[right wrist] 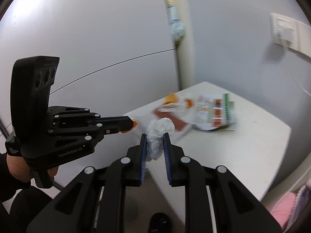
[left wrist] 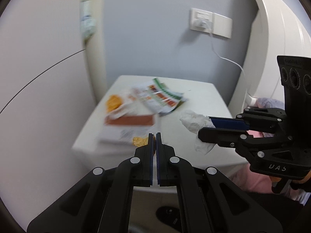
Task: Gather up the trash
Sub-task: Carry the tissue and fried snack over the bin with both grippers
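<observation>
My left gripper (left wrist: 154, 136) is shut on a small orange scrap (left wrist: 140, 141), which sticks out to the left of its fingertips above the near edge of the white table (left wrist: 198, 95). In the right wrist view the same left gripper (right wrist: 129, 125) comes in from the left with the orange scrap (right wrist: 134, 123) at its tip. My right gripper (right wrist: 155, 136) is shut on a crumpled white tissue (right wrist: 161, 126), held above the table's near corner. The left wrist view shows that right gripper (left wrist: 205, 126) at the right with the tissue (left wrist: 192, 119) bulging past its fingers.
Printed leaflets (left wrist: 161, 97) and an orange peel (left wrist: 113, 101) lie blurred on the table. A wall socket (left wrist: 202, 21) with a white cable is behind it. A white appliance (left wrist: 281, 29) stands right, with pink cloth (left wrist: 269, 103) below. A dark object (left wrist: 169, 213) lies on the floor.
</observation>
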A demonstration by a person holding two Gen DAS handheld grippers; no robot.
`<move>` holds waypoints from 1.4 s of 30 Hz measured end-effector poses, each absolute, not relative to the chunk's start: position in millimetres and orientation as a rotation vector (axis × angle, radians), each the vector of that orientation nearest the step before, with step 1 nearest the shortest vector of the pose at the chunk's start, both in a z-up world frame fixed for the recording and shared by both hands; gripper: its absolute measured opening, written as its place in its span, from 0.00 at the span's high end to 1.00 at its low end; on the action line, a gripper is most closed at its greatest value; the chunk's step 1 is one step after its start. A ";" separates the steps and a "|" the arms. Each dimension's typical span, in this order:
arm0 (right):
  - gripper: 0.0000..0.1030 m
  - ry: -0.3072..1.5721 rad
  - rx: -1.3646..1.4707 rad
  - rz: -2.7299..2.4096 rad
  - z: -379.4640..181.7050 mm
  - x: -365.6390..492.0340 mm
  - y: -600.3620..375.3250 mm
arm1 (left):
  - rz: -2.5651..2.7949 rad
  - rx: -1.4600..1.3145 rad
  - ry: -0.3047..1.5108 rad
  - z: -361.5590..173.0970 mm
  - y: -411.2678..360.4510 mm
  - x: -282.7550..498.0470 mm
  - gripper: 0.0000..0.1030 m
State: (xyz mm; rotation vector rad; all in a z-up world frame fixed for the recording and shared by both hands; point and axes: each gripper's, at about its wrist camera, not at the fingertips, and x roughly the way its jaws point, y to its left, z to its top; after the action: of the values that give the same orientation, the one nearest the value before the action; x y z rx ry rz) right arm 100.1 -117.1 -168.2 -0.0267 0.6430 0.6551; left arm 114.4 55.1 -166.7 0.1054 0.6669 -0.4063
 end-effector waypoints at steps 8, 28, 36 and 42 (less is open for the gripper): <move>0.82 0.713 -0.078 0.820 -188.7 71.6 -35.6 | -0.250 0.043 0.704 -178.6 137.7 62.0 0.99; 0.82 1.001 -0.267 0.990 -316.1 53.7 103.9 | -0.070 -0.147 0.920 -312.4 250.5 7.7 0.99; 0.82 1.092 -0.319 0.991 -368.6 59.8 126.3 | -0.056 -0.210 1.010 -367.1 266.1 13.7 0.99; 0.82 1.138 -0.358 0.989 -400.8 63.7 137.2 | -0.048 -0.247 1.065 -397.8 276.6 16.8 0.99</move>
State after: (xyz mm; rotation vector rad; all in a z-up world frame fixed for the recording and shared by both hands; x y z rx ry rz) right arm 63.7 137.2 -400.8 -0.3581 1.1378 0.9888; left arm 16.8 276.6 -397.8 -0.2468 1.0650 -0.0477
